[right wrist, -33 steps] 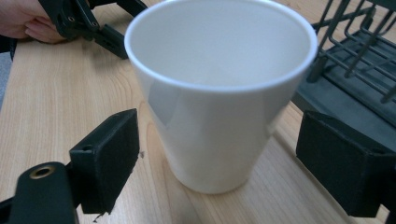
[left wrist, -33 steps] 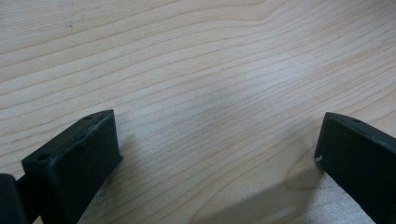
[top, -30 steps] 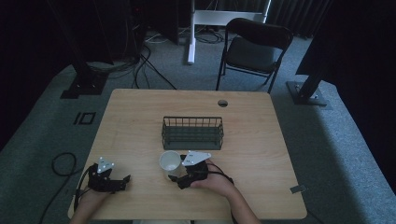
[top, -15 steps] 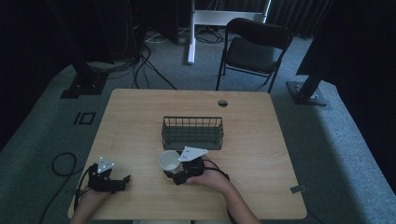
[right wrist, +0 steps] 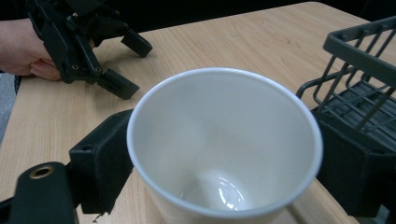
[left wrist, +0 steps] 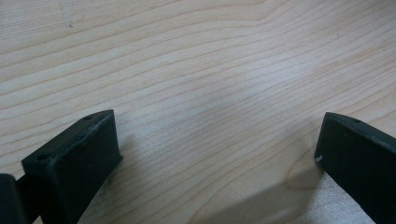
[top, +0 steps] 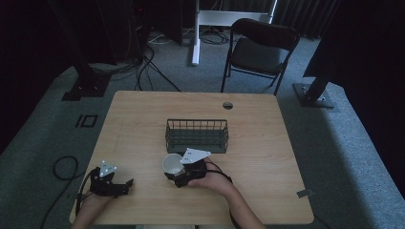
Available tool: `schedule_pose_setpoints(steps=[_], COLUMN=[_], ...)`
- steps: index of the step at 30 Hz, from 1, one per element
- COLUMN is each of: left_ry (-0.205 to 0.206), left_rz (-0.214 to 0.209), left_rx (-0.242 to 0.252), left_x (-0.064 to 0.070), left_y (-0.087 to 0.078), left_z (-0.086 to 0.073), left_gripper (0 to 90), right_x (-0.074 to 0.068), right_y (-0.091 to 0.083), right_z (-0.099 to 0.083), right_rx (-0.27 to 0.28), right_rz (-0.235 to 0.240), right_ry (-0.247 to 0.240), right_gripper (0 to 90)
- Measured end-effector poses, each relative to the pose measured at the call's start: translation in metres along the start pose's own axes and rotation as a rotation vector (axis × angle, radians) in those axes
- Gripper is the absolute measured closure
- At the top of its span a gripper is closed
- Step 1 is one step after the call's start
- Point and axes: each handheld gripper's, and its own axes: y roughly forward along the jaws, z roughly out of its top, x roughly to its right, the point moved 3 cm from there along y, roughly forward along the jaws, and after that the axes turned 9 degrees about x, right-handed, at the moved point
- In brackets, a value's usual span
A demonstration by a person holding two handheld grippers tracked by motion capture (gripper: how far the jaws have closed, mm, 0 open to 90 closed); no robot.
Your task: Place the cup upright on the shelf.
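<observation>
While the white cup is being gripped by the right gripper, it is being held at the near middle of the table, just in front of the wire basket. In the right gripper view the cup is being clasped between the two black jaws, one pressing on each side of its wall, and its mouth is being turned toward the camera, so that the bare white inside and a glint at the bottom are being shown. Whether the cup is touching the table or being held just above it cannot be told. The basket is being seen at the right of that view, close beside the cup but apart from it. The left gripper is being held low at the near left corner of the table, well apart from the cup, with a hand behind it. In the left gripper view its jaws are being kept wide apart, with nothing but bare wood lying between them. The same gripper is being seen farther off in the right gripper view, its jaws spread and empty.
</observation>
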Motion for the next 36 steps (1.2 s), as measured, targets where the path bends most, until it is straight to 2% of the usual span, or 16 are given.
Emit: schedule_pose_setpoints(steps=[7,9,16,24,32,36], left_ry=[-0.001,0.0,0.0,0.0,0.001,0.002], left_rz=[0.0,0.0,0.0,0.0,-0.001,0.0], left_rx=[0.001,0.0,0.0,0.001,0.0,-0.001], left_x=[0.0,0.0,0.0,0.0,0.0,0.0], left_y=[0.0,0.0,0.0,0.0,0.0,0.0], left_z=[0.0,0.0,0.0,0.0,0.0,0.0], left_gripper=[0.1,0.1,0.1,0.1,0.1,0.1], right_x=[-0.002,-0.002,-0.003,-0.005,-0.002,0.001], right_y=[0.003,0.003,0.005,0.009,0.013,0.013], right_z=[0.002,0.003,0.007,0.026,0.051,0.065], right_rx=[0.013,0.016,0.01,0.015,0.059,0.081], right_rz=[0.002,-0.004,-0.01,0.0,-0.003,-0.021], right_ry=[0.0,-0.003,-0.012,-0.021,-0.022,-0.021], right_gripper=[14.3,18.4,19.0,19.0,19.0,19.0])
